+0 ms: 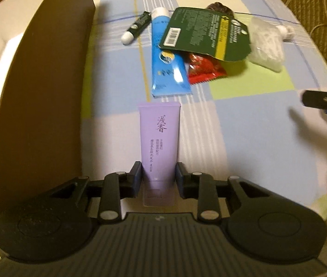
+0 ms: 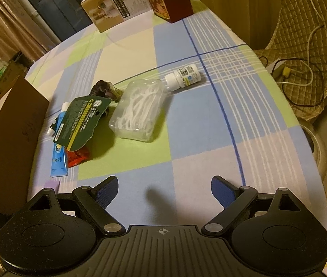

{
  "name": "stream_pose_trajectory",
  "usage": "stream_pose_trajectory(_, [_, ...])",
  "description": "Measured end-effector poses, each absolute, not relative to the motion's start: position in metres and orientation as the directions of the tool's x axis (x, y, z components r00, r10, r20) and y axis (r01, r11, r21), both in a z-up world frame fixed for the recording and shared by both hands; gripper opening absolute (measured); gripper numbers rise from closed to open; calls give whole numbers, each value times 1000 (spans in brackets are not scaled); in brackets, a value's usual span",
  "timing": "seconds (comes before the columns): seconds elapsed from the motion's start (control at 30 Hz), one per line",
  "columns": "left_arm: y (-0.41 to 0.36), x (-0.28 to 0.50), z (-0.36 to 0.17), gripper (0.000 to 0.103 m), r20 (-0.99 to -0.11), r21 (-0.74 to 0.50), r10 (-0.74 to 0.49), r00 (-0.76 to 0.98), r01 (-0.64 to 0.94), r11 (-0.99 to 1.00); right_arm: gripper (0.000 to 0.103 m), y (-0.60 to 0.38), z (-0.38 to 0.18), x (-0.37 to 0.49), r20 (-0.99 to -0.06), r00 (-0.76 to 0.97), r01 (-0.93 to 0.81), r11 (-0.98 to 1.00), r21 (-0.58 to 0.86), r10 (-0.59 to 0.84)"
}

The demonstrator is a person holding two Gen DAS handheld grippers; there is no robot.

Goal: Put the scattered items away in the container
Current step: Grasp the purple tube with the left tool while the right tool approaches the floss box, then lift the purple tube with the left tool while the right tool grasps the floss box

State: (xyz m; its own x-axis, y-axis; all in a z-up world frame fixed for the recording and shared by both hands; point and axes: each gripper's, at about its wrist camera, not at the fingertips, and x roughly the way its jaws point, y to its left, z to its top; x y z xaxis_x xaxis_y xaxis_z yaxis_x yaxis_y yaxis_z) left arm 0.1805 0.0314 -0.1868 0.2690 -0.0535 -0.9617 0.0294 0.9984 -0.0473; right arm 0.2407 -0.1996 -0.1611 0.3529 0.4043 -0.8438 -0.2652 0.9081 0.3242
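1. Purple tube (image 1: 159, 140) sits clamped in our left gripper (image 1: 157, 177), jaws pressed on both sides of its lower body near the cap end; its long axis runs straight ahead along the fingers, crimped end pointing away from us.
2. We see the cardboard box (image 1: 48, 80) – our container – just to the left of the held tube, its brown wall rising beside it, so we judge the coming move is a short swing left and over that wall.
3. Our right gripper (image 2: 164, 190) hovers with jaws wide apart and nothing between them, above the checked surface (image 2: 209, 127).
4. Ahead and left of those jaws lies the rest: a clear floss-pick case (image 2: 138, 110), a white pill bottle (image 2: 183, 76), a green packet (image 2: 82, 118) overlapping a blue tube (image 2: 58, 159) and a red sachet (image 2: 78, 157), plus a small black-and-white stick (image 1: 135, 27).
5. We judge the floss-pick case nearest the right hand – the box nearer the left.
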Motion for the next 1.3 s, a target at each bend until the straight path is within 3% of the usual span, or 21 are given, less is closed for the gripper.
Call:
stream_pose_trajectory(0.37, [24,187,-190,26,-938,-10,-20,346,32,999,92,-155,-152,278,-807,424,-312,903,296,411])
stream_pose_trajectory(0.47, [27,187,-189,26,-938,-27,-35,346,27,999,65,-139,-154,295,-823,427,-305,916,259,375])
stream_pose_trajectory(0.77, [33,189,-189,26,-937,-55,-57,344,16,998,65,-129,-164,322,-837,410,-224,930,292,362])
stream_pose_trajectory(0.97, [32,190,-189,26,-936,-53,-53,348,11,999,66,-113,-171,338,-867,395,-237,945,224,304])
stream_pose_trajectory(1.3, [29,189,-193,26,-935,-52,-52,351,9,999,61,-130,-178,290,-919,311,-447,891,85,243])
